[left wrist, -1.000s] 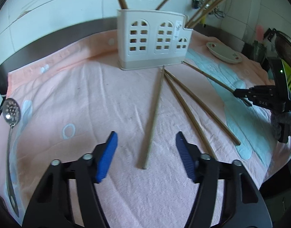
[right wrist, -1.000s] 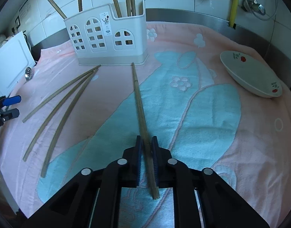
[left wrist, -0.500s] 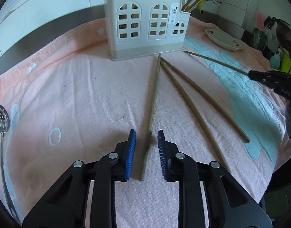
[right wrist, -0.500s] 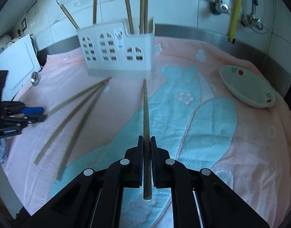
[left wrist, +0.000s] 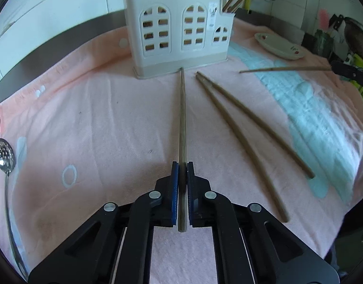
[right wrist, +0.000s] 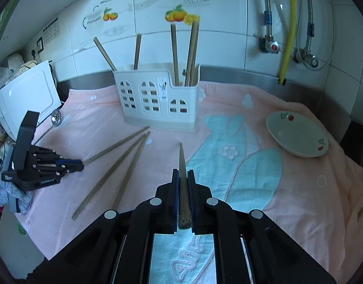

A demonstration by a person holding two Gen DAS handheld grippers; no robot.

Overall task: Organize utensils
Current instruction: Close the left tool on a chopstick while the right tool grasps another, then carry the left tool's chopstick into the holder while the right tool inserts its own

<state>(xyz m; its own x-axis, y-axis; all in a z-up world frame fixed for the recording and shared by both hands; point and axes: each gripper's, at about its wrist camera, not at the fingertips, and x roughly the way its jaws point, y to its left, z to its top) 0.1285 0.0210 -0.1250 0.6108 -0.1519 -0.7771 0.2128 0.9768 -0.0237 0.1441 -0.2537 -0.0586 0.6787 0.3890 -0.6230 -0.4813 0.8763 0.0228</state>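
Left wrist view, bottom centre: the left gripper point(left wrist: 182, 184) has its blue-padded jaws clamped on the near end of a long thin brown wooden chopstick point(left wrist: 182, 123). That stick runs straight up the frame, its far tip touching the foot of the white plastic utensil holder with arched window cut-outs point(left wrist: 179, 35). We judge it still lies on the pink and turquoise towel point(left wrist: 98, 123) covering the tabletop.

Right wrist view, bottom centre: the right gripper point(right wrist: 183, 189) has its jaws pinched on the thick end of a second brown wooden chopstick point(right wrist: 182, 163), whose tip points up-frame toward the holder and appears clear of the towel.

Right of centre in the left view, two more loose brown chopsticks point(left wrist: 240, 127) lie side by side, untouched. Several sticks already stand in the holder, upper centre.

Handling, our judgement: the sticks are light, stiff, smooth and narrow, so they can pivot or slip between flat pads. Held at the very end, the long free length swings easily; a hold somewhat further from the end would steady it. The taper means the thick end gives more bite. The holder looks light and could shift if a tip strikes its rim.

At the left edge lies a perforated metal ladle point(left wrist: 3, 156); upper right sits a shallow cream ceramic dish with red flowers point(left wrist: 279, 46).
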